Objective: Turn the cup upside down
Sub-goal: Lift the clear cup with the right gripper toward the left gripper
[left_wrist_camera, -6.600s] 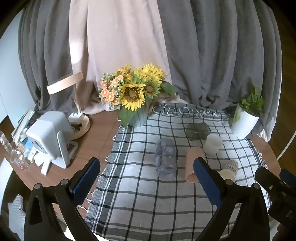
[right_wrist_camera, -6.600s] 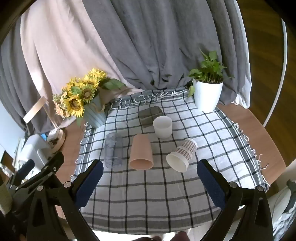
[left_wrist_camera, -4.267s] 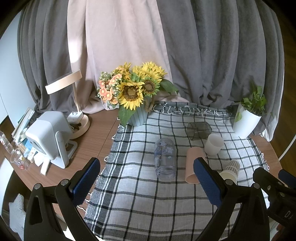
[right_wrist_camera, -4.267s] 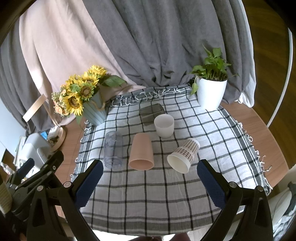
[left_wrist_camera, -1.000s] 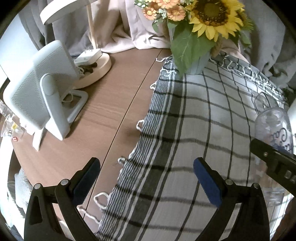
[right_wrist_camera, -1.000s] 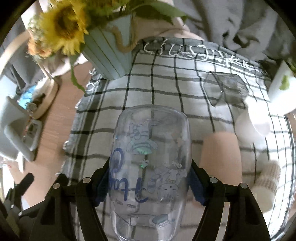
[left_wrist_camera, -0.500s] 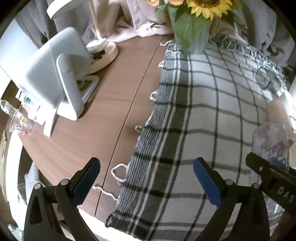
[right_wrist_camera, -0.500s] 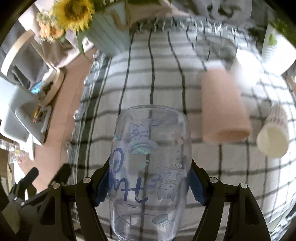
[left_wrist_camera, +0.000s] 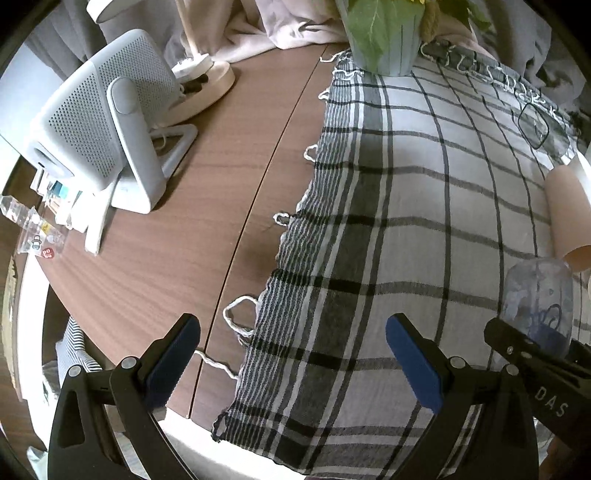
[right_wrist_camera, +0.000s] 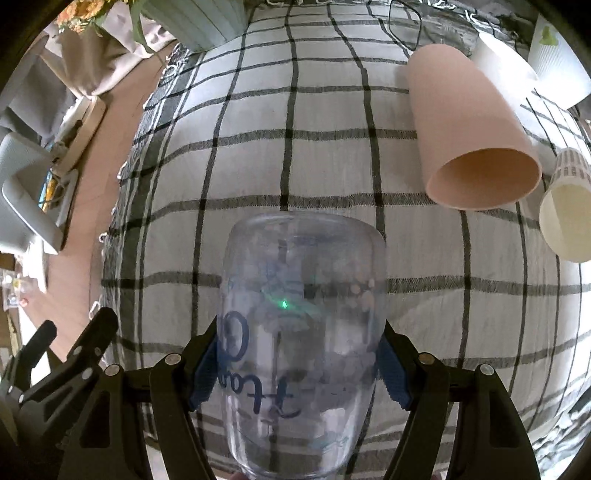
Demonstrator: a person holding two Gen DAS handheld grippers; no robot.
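My right gripper (right_wrist_camera: 299, 369) is shut on a clear plastic cup (right_wrist_camera: 301, 325) with blue writing and cartoon prints, held above the checked cloth (right_wrist_camera: 295, 155), its closed base pointing away from the camera. The same cup (left_wrist_camera: 537, 306) shows at the right edge of the left wrist view, clamped in the right gripper's black arm. My left gripper (left_wrist_camera: 291, 362) is open and empty, above the cloth's left edge near the table front.
A pink cup (right_wrist_camera: 469, 136) and a patterned paper cup (right_wrist_camera: 567, 218) lie on their sides on the cloth. A white cup (right_wrist_camera: 502, 55), a dark glass (right_wrist_camera: 406, 22), a blue flower pot (left_wrist_camera: 384, 44), a grey speaker (left_wrist_camera: 99, 136) and a lamp base (left_wrist_camera: 207, 79) stand around.
The right gripper has tilted the clear cup further downward and lower toward the cloth. The left gripper has drawn back toward the table's front-left edge.
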